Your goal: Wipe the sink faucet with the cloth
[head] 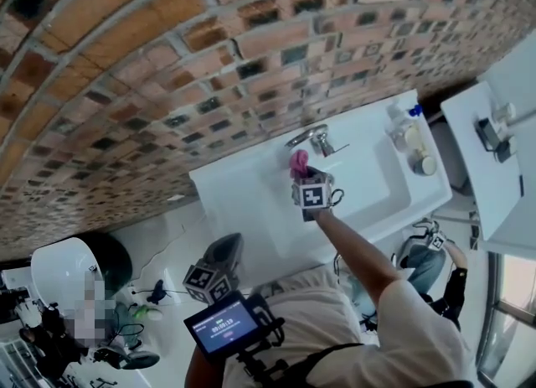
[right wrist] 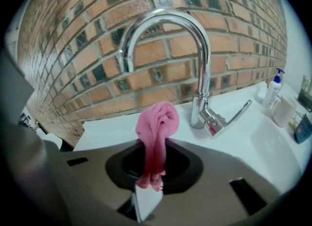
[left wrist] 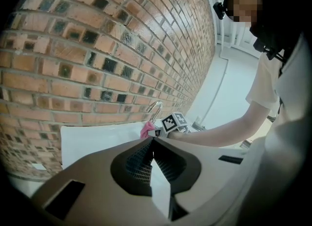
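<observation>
A chrome gooseneck faucet [right wrist: 195,49] with a side lever stands on the white sink [head: 251,194] against the brick wall; it also shows as the faucet [head: 311,137] in the head view and the faucet [left wrist: 154,109] in the left gripper view. My right gripper [right wrist: 155,144] is shut on a bunched pink cloth [right wrist: 157,132], held just in front of and left of the faucet base, apart from it. In the head view the cloth [head: 298,161] sticks out of the right gripper [head: 301,170] over the basin. My left gripper [left wrist: 152,144] hangs back near my body, jaws shut and empty; the left gripper [head: 219,254] sits below the sink edge.
A pump bottle [right wrist: 273,87] and cups [right wrist: 284,111] stand at the sink's right end; these bottles [head: 410,137] show in the head view too. A white toilet [head: 63,273] sits at lower left. A white shelf [head: 481,160] lies to the right.
</observation>
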Motion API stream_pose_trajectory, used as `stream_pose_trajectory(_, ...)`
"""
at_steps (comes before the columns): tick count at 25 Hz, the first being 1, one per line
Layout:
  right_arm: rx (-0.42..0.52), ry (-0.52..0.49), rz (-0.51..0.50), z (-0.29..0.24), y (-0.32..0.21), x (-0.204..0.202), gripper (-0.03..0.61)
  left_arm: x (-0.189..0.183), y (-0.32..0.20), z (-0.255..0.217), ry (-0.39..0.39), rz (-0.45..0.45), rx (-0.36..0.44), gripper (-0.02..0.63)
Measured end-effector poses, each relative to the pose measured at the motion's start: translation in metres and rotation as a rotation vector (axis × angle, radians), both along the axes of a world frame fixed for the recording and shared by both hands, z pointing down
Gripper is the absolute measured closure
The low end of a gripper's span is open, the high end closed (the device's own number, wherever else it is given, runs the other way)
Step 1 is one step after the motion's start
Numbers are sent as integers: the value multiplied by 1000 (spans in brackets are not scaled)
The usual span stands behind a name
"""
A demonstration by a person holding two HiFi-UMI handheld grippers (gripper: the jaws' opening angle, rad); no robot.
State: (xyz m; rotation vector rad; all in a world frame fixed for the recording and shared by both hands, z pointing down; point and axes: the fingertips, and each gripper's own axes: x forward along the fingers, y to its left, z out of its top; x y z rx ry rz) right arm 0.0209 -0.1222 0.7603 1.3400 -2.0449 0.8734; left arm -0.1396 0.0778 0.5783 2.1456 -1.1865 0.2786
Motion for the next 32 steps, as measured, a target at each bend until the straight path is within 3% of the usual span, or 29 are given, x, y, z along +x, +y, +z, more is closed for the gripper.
stream_pose_trajectory(3,-14,110,32,21,-22,3,506,2,-1,0,-1,5,-7,629)
stream_pose_trajectory(7,-9,398,13,33,-52,23,506,3,-1,-3,2,-2,-17,627)
stream_pose_trajectory(10,-15,487,9,43,-64,26,506,0,0,-1,5,-11,-21,629)
stream_pose_trajectory(15,-137,427,127,63,-67,29,506,-5,1,1,4,-19,-22,627)
stream_pose_trajectory(20,-179,396,174,71,-63,35,506,-10,1,-1,9,-30,-19,627)
stream_pose_trajectory(25,-146,349,243,68,-57,48,506,-14,4,2,14,-34,-23,627)
stream_pose_trajectory(29,-126,233,345,55,-61,54,506,-14,3,3,18,-34,-25,629)
stream_pose_trajectory(32,-66,187,356,43,-70,56,506,-14,4,2,18,-34,-23,627)
